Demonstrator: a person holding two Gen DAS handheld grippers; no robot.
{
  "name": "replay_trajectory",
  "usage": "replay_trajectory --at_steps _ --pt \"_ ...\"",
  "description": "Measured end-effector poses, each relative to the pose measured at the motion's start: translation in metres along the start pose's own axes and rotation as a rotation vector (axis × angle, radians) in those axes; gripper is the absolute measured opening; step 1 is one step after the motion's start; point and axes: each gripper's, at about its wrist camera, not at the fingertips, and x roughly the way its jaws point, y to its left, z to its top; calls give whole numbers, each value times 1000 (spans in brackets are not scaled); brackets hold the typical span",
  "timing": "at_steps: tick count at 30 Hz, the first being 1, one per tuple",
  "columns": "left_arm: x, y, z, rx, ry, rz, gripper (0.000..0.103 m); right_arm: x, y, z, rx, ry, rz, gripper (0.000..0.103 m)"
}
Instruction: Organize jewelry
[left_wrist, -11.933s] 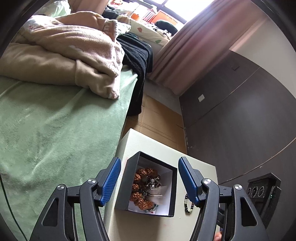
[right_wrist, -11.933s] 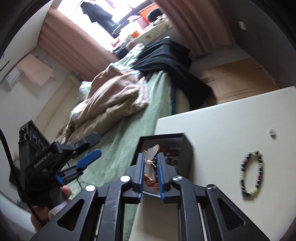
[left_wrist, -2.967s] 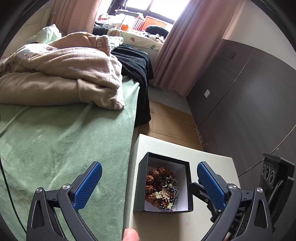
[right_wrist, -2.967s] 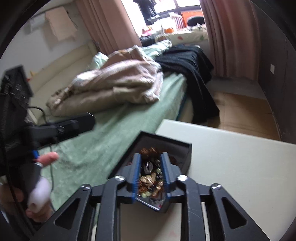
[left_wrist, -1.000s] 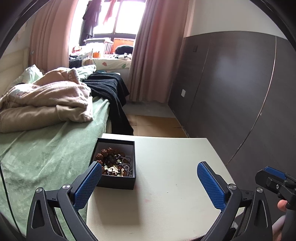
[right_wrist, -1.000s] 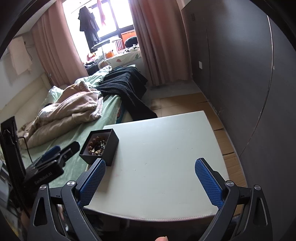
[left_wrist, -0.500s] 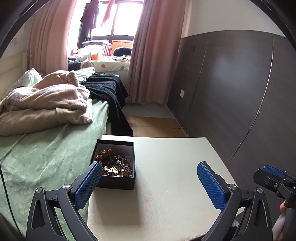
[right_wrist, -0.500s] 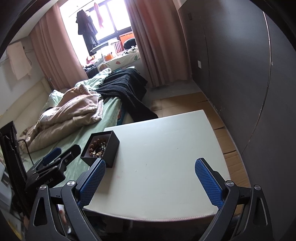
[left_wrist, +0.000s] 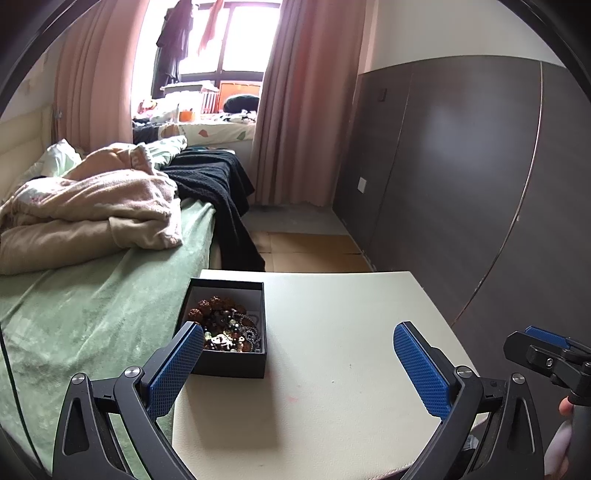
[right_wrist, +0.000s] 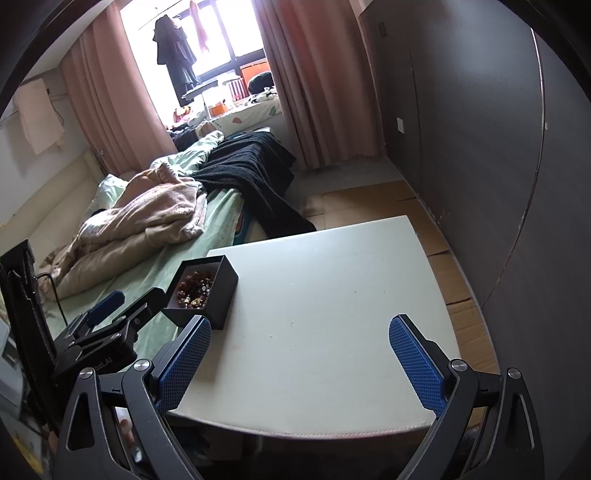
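Note:
A black open box (left_wrist: 236, 363) sits at the left edge of the white table (left_wrist: 332, 369). It holds a heap of jewelry (left_wrist: 221, 328): brown bead bracelets, dark beads and chains. The box (right_wrist: 221, 295) also shows in the right wrist view, with the jewelry (right_wrist: 194, 288) inside. My left gripper (left_wrist: 299, 365) is open and empty, held back above the table's near edge, its left finger in front of the box. My right gripper (right_wrist: 301, 360) is open and empty, above the table's near side. No jewelry lies on the table top.
A bed with a green sheet (left_wrist: 74, 314) lies left of the table, with a beige blanket (left_wrist: 92, 206) and a black cloth (left_wrist: 221, 184) on it. A dark panelled wall (left_wrist: 461, 184) stands at the right. Pink curtains (left_wrist: 303, 110) and a window are beyond.
Both grippers have drawn back and up from the box since three seconds ago; the right gripper has opened. In the last half second both views shift only slightly.

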Motion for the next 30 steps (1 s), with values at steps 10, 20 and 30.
replay_trajectory --at_steps 10,20,30 --pt "-1 -1 -1 7 3 -6 102 1 -5 0 16 4 -6 98" --pt "2 0 -1 3 14 -4 102 3 1 0 -15 12 -8 98" --pt "0 0 -1 4 13 -8 102 4 3 1 -29 14 -22 98"
